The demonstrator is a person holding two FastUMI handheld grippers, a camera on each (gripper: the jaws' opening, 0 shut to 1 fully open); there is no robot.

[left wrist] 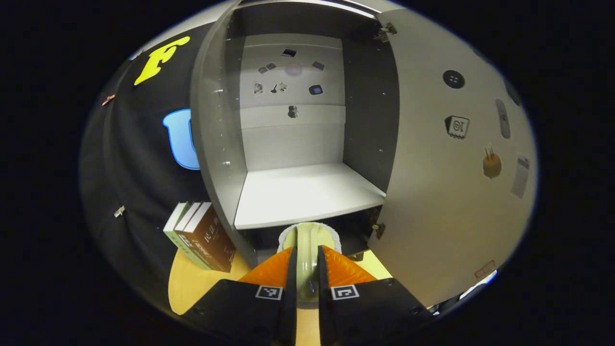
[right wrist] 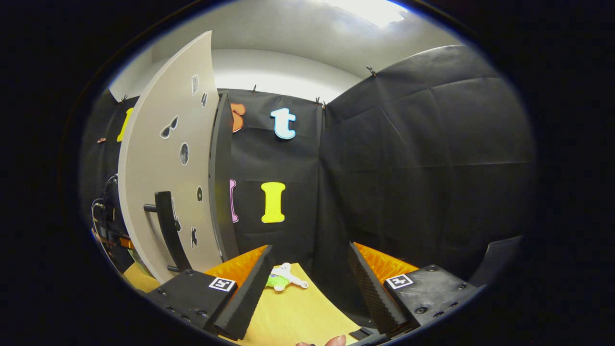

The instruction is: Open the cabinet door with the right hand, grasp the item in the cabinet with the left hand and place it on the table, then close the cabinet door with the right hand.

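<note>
Black cloth walls box in a pale wood table (left wrist: 192,283) with an open cabinet (left wrist: 293,144) on it. From the left gripper view, the left hand-held gripper (left wrist: 306,269) is pinched tight on a pale green item (left wrist: 307,240), held just out front of the bare shelf (left wrist: 302,194), so I'd guess it's headed for the table. Books (left wrist: 199,235) lean beside the cabinet. Over in the right gripper view, the right hand-held gripper (right wrist: 307,274) is spread wide and holding nothing, parked near the door (right wrist: 168,158) and its handle (right wrist: 168,230), probably ready to close it. A little toy (right wrist: 283,279) lies on the table.
</note>
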